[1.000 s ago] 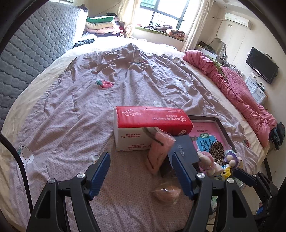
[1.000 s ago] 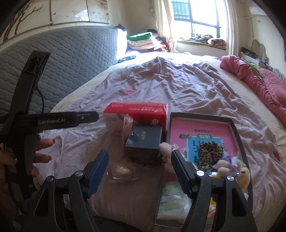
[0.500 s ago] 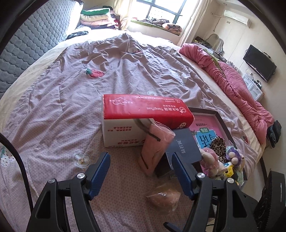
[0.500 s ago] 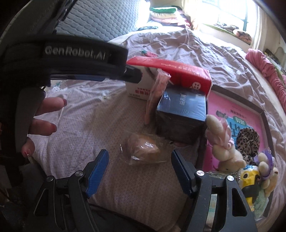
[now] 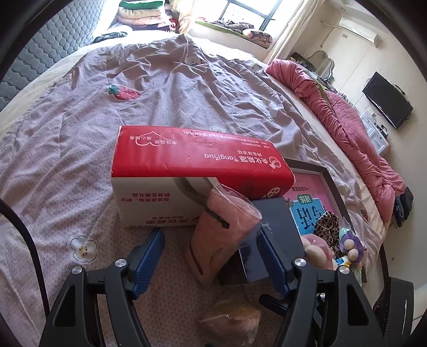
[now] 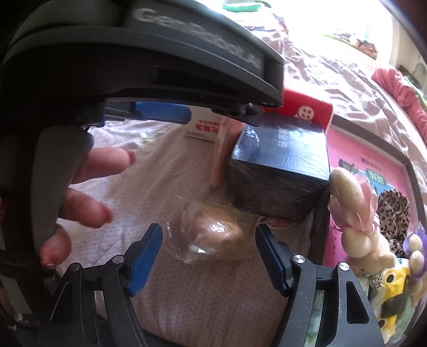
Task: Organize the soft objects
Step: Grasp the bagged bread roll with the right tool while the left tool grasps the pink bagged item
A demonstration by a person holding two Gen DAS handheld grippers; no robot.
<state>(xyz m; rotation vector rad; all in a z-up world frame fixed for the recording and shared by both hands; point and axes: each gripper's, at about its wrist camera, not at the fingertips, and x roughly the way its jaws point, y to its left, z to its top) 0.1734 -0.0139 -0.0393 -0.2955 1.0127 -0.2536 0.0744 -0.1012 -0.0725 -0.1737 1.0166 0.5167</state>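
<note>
While several soft items are already gathered in the dark-framed tray (image 5: 335, 184), namely a leopard-print scrunchie (image 6: 393, 211), a beige plush bunny (image 6: 357, 213) at its edge and further small plush toys (image 6: 400, 275), the task is judged to be at an early-to-middle stage. Left outside the tray are a bagged bread roll (image 6: 213, 231), a pink cloth item in clear wrap (image 5: 222, 235) leaning on the red-and-white tissue pack (image 5: 186, 170), and a dark blue box (image 6: 280, 165). The right gripper (image 6: 208, 256) is held with fingers released around the roll, not pressing it. The left gripper (image 5: 210, 259) is likewise spread, nothing grasped, near the pink item. All items are carried on a bed with a mauve strawberry-print quilt (image 5: 160, 88); a padded headboard (image 5: 53, 40), a rolled pink blanket (image 5: 347, 128), a wall television (image 5: 387, 104) and a sunlit window (image 5: 245, 10) are visible.
</note>
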